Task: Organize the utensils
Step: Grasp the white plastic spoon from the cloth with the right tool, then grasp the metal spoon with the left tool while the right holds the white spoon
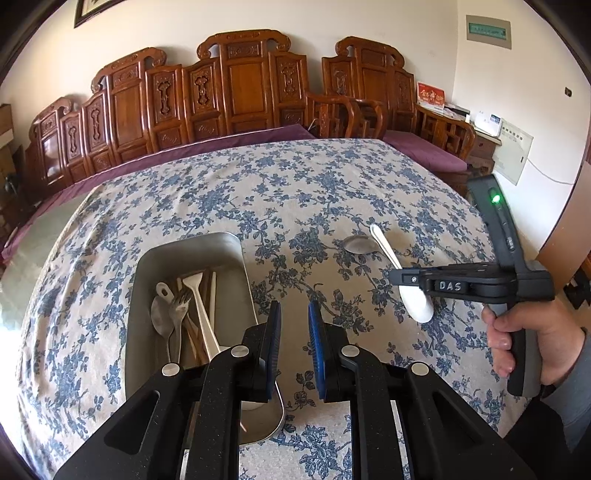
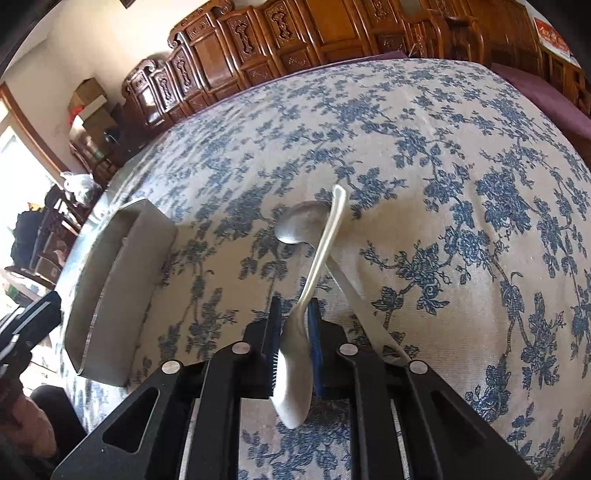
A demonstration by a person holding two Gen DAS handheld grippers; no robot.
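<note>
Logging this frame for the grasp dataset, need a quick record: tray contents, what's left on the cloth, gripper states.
tray: metal, on the floral tablecloth; holds fork, metal spoon, white spoon, chopsticks
right gripper: shut on white spoon, bowl end between the pads, handle pointing away
left gripper: empty, pads slightly apart, beside the tray's near end
left on cloth: steel spoon, under the held spoon's handle
hand: grips the right gripper's handle

- A cream wall point(image 1: 332, 22) rises behind carved wooden benches point(image 1: 236, 85) with purple cushions point(image 1: 424, 151).
- A blue-flowered cloth point(image 1: 295, 184) covers the table.
- Daylight enters through a window point(image 2: 14, 166) at the left; cardboard boxes point(image 2: 88, 103) stand stacked nearby.
</note>
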